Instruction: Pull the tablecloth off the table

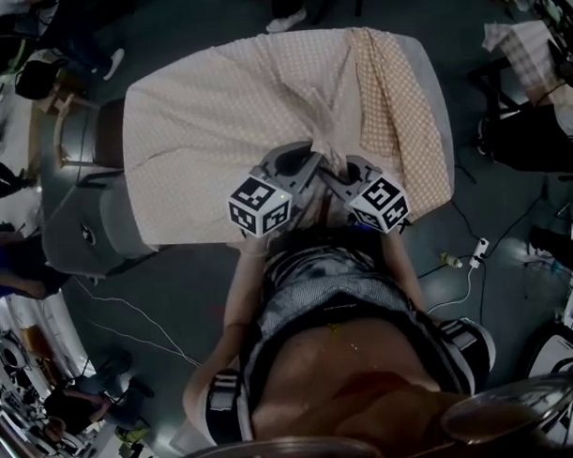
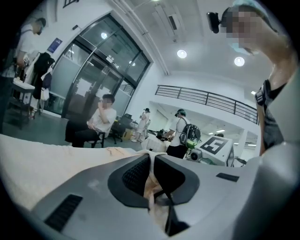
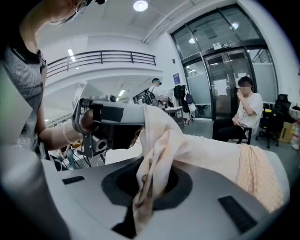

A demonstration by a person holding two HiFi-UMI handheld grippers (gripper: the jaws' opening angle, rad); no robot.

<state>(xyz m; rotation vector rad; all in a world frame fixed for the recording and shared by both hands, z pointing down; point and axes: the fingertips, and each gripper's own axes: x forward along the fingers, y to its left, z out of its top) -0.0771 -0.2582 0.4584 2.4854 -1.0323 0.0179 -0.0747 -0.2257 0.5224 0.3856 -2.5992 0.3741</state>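
Head view: the desk [image 1: 439, 96] stands under a cream tablecloth [image 1: 217, 113], with an orange-patterned strip of cloth [image 1: 395, 107] lying along its right side. A chair [image 1: 82, 137] sits against the desk's left edge, and a power strip [image 1: 477, 253] with its cables lies on the floor to the right. The 2 tools meet at the middle of the near edge. The left tool [image 1: 308, 164] and the right tool [image 1: 337, 177] are just beside each other, and the tablecloth is gathered into a ridge running up to them.

Left gripper view: the left tool [image 2: 152, 158] is pressed together on a thin fold of tablecloth [image 2: 47, 164], which spreads away flat to the left. Beyond it a seated person [image 2: 101, 123] and a person with a backpack [image 2: 182, 129] are well clear.

Right gripper view: the right tool [image 3: 151, 171] pinches a thick bunch of tablecloth [image 3: 206, 150] that rises from its slot. The left tool [image 3: 112, 124] hangs close behind, touching the same ridge. The orange-patterned strip [image 3: 255, 173] lies to the right, with the seated person [image 3: 246, 110] in front of glass doors [image 3: 220, 79].
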